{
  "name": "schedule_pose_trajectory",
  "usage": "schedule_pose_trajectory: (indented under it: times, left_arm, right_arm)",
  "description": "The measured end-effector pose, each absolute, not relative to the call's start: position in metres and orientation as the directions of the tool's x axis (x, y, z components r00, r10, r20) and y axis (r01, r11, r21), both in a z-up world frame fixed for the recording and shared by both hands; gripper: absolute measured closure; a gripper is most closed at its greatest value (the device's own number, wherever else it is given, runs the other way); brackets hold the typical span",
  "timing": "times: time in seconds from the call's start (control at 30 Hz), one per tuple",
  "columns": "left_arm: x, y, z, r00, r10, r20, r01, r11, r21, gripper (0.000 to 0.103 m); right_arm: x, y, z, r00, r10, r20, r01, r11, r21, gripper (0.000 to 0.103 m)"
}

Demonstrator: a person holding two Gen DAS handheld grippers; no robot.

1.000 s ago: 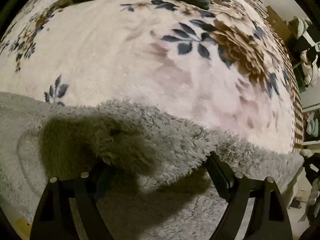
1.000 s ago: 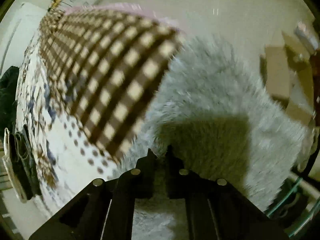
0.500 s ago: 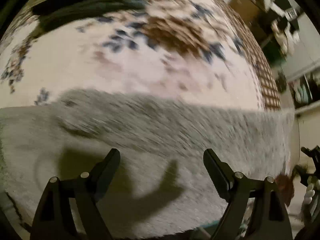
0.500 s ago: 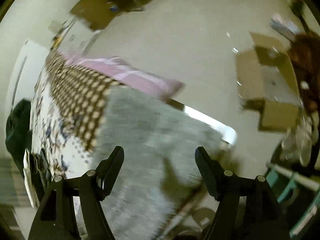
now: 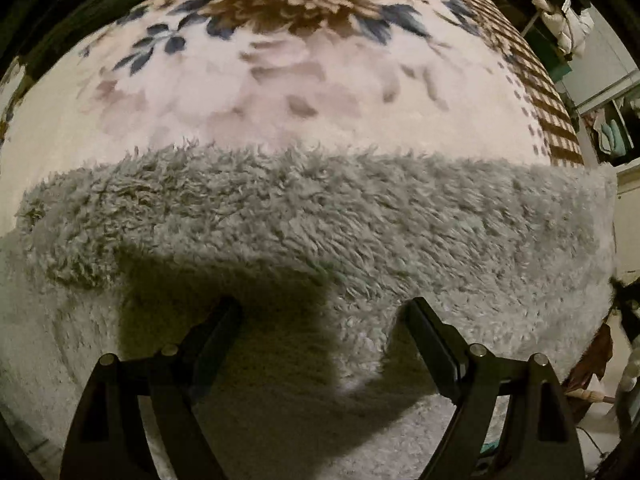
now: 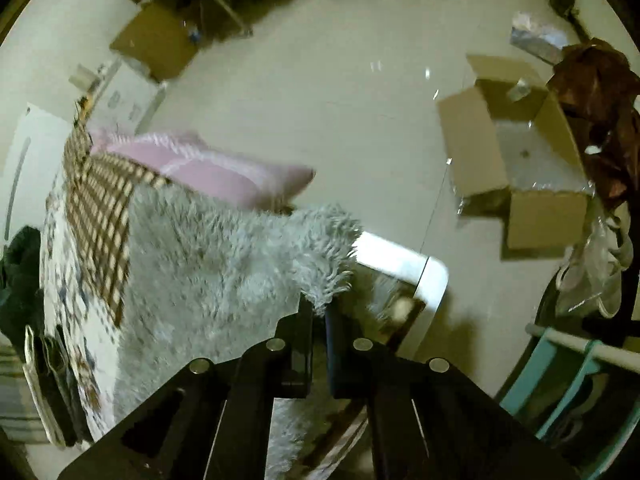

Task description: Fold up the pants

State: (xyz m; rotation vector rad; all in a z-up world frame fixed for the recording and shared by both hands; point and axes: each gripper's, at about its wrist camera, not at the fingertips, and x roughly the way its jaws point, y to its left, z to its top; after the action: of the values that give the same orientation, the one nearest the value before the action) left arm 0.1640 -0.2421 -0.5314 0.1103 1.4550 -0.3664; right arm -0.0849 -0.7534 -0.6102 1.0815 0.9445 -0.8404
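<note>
Two grippers work over a bed spread with a floral blanket [image 5: 280,92], plush and pale, printed with brown blooms and dark blue leaves; a brown-and-cream checked cloth [image 6: 100,216] borders it, at two o'clock in the left wrist view and at nine o'clock in the right. Across the blanket lie the fluffy grey pants [image 5: 320,220], long-piled and shaggy, filling the lower half of the left view as a wide band with a thick folded edge running from nine to three o'clock. In the right view the same fleece drapes from the centre toward seven o'clock, one tufted corner lifted at the middle. A pink pillow [image 6: 208,168] sits just beyond it at ten o'clock, and an open cardboard box [image 6: 520,168] stands on the glossy floor at three o'clock. The left gripper [image 5: 322,312] is held low and level over the pile, its black fingers spread wide, released, tips touching or just above the fleece. The right gripper [image 6: 319,316] tilts out past the bed's edge, fingers pinched together on the lifted corner of the pants.
</note>
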Motion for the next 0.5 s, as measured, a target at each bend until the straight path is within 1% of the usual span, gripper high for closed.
schedule_pose_trajectory:
  times: [0.03, 0.07, 0.1, 0.13, 0.17, 0.2, 0.23, 0.33, 0.4, 0.5]
  left_arm:
    - [0.166, -0.241, -0.535, 0.061, -0.177, -0.982, 0.304, 0.941, -0.15, 0.018]
    - [0.17, -0.241, -0.539, 0.05, -0.18, -0.982, 0.298, 0.941, -0.158, 0.018]
    - [0.173, -0.24, -0.542, 0.042, -0.187, -0.982, 0.292, 0.942, -0.167, 0.017]
    - [0.175, -0.239, -0.545, 0.033, -0.2, -0.979, 0.286, 0.941, -0.182, 0.012]
    - [0.179, -0.238, -0.548, 0.023, -0.222, -0.975, 0.278, 0.938, -0.207, 0.006]
    - [0.182, -0.238, -0.55, 0.016, -0.242, -0.97, 0.271, 0.935, -0.229, 0.002]
    - [0.185, -0.238, -0.552, 0.012, -0.261, -0.965, 0.261, 0.933, -0.249, 0.0]
    - [0.192, -0.236, -0.557, 0.001, -0.254, -0.967, 0.246, 0.937, -0.246, 0.0]
    - [0.197, -0.237, -0.559, -0.01, -0.237, -0.971, 0.242, 0.942, -0.233, 0.0]
    - [0.2, -0.243, -0.562, -0.016, -0.213, -0.977, 0.25, 0.945, -0.21, 0.0]
  right_arm:
    - [-0.087, -0.757, -0.619, 0.369, -0.06, -0.927, 0.904, 0.256, 0.343, 0.097]
    - [-0.089, -0.76, -0.633, 0.372, 0.008, -0.928, 0.9, 0.24, 0.363, 0.088]
    - [-0.093, -0.762, -0.645, 0.37, 0.063, -0.927, 0.902, 0.215, 0.375, 0.073]
    - [-0.099, -0.763, -0.648, 0.38, 0.073, -0.922, 0.899, 0.205, 0.386, 0.058]
    - [-0.107, -0.762, -0.646, 0.408, 0.055, -0.911, 0.891, 0.193, 0.411, 0.054]
    - [-0.114, -0.761, -0.645, 0.44, 0.046, -0.897, 0.88, 0.18, 0.44, 0.052]
    - [-0.119, -0.759, -0.647, 0.465, 0.058, -0.883, 0.868, 0.167, 0.468, 0.052]
    - [-0.118, -0.748, -0.67, 0.542, 0.139, -0.829, 0.824, 0.104, 0.557, 0.052]
    - [-0.112, -0.742, -0.687, 0.608, 0.177, -0.774, 0.772, 0.093, 0.628, 0.052]
    - [-0.104, -0.74, -0.693, 0.672, 0.142, -0.727, 0.719, 0.112, 0.686, 0.052]
